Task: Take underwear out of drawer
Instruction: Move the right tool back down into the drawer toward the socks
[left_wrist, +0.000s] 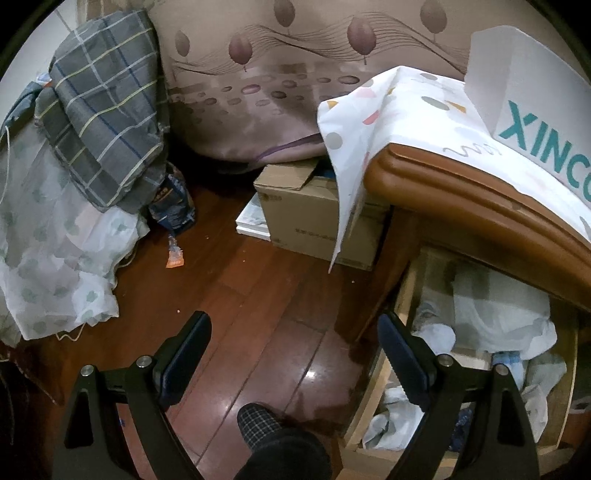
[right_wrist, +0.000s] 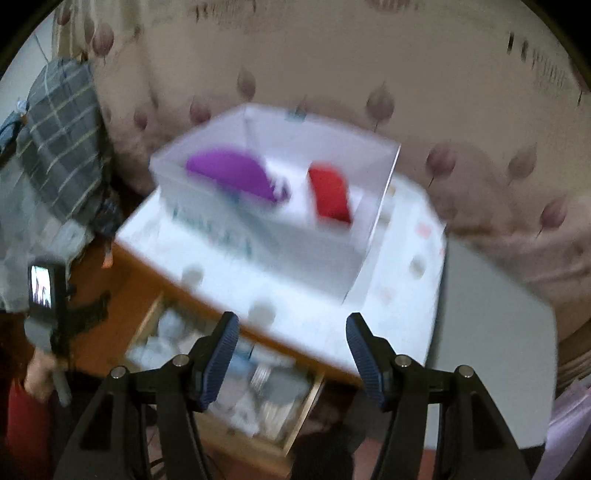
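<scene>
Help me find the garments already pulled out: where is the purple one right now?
In the right wrist view the purple garment lies in the left half of the white box on the nightstand, beside a red garment.

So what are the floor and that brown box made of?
The floor looks like dark varnished wood: plank seams and a glossy reflection show. The brown box looks like plain matte cardboard, with a folded top flap, though print on it is too small to read.

Drawer (left_wrist: 480, 354) open from above, tabletop edge (left_wrist: 480, 206) overhangs back, white box (right_wrist: 280, 206) fills top, floor (left_wrist: 258, 295) left clear
</scene>
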